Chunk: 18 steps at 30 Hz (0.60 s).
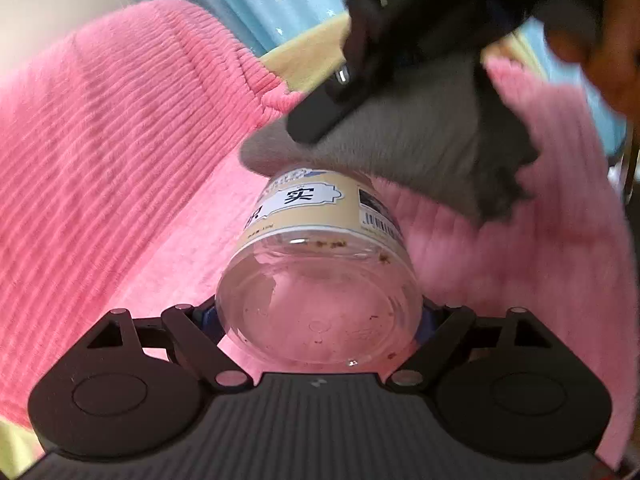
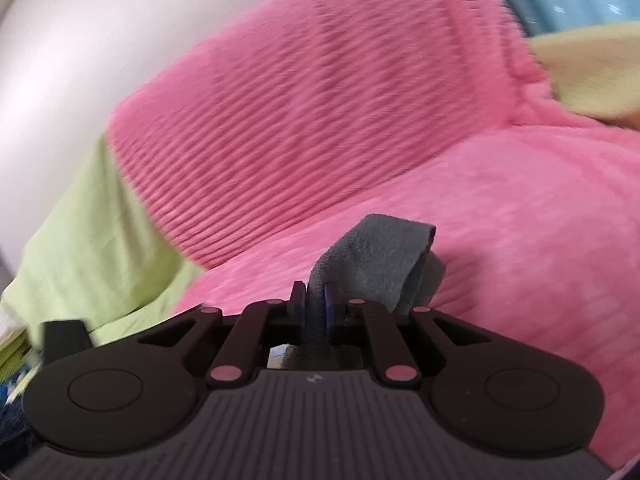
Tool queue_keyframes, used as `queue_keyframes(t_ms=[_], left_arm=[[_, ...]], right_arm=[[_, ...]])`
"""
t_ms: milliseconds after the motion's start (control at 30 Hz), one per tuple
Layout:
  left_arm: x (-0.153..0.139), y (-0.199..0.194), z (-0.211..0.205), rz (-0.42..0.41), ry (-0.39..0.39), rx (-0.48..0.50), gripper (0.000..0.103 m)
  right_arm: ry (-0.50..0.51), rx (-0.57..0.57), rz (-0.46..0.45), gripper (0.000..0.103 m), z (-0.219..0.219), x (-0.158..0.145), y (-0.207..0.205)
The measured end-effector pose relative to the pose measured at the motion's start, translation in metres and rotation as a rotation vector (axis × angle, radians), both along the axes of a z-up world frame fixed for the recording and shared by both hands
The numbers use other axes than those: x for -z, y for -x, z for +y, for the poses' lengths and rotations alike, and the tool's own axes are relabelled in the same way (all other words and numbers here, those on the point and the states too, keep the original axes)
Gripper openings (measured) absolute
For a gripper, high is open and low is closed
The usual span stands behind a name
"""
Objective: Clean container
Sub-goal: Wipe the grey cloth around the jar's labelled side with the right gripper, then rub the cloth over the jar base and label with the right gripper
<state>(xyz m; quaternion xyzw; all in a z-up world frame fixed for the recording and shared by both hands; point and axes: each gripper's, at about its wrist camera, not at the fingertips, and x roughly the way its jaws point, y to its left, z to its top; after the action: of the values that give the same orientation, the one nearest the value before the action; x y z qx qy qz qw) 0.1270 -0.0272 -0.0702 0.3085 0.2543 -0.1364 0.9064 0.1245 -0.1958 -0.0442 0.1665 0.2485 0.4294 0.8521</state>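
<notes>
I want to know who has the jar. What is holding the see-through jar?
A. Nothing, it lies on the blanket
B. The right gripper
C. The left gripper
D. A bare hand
C: the left gripper has its fingers on both sides of the jar, while the right gripper is pinching the grey cloth.

We saw right gripper [image 2: 316, 312] at lower centre, jaws pinched on grey cloth [image 2: 376, 264], cloth folding up and rightward. Pink ribbed blanket [image 2: 320, 120] filled most of frame. Green fabric [image 2: 92, 240] at left, yellow fabric [image 2: 592, 72] upper right.
</notes>
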Motion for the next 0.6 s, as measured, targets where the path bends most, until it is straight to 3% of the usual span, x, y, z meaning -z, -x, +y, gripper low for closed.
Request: queue_keyframes(t_ms=[100, 200, 233, 333, 467, 600], left_arm=[[0.005, 0.007, 0.008, 0.014, 0.017, -0.012, 0.085], [0.0, 0.053, 0.024, 0.037, 0.054, -0.023, 0.085], [0.0, 0.044, 0.022, 0.053, 0.065, -0.03, 0.085], [-0.006, 0.048, 0.021, 0.073, 0.103, -0.041, 0.085], [-0.003, 0.06, 0.013, 0.049, 0.06, -0.023, 0.085], [-0.001, 0.069, 0.01, 0.043, 0.048, -0.017, 0.085]], right_arm=[[0.001, -0.125, -0.033, 0.008, 0.012, -0.001, 0.012], [0.018, -0.206, -0.053, 0.008, 0.028, 0.003, 0.019], [0.017, -0.213, -0.052, 0.008, 0.032, 0.005, 0.018], [-0.033, -0.184, -0.008, 0.005, 0.032, 0.011, 0.006], [-0.046, -0.087, -0.017, 0.004, 0.029, 0.016, -0.007], [0.036, 0.057, -0.098, 0.005, 0.032, 0.013, -0.007]])
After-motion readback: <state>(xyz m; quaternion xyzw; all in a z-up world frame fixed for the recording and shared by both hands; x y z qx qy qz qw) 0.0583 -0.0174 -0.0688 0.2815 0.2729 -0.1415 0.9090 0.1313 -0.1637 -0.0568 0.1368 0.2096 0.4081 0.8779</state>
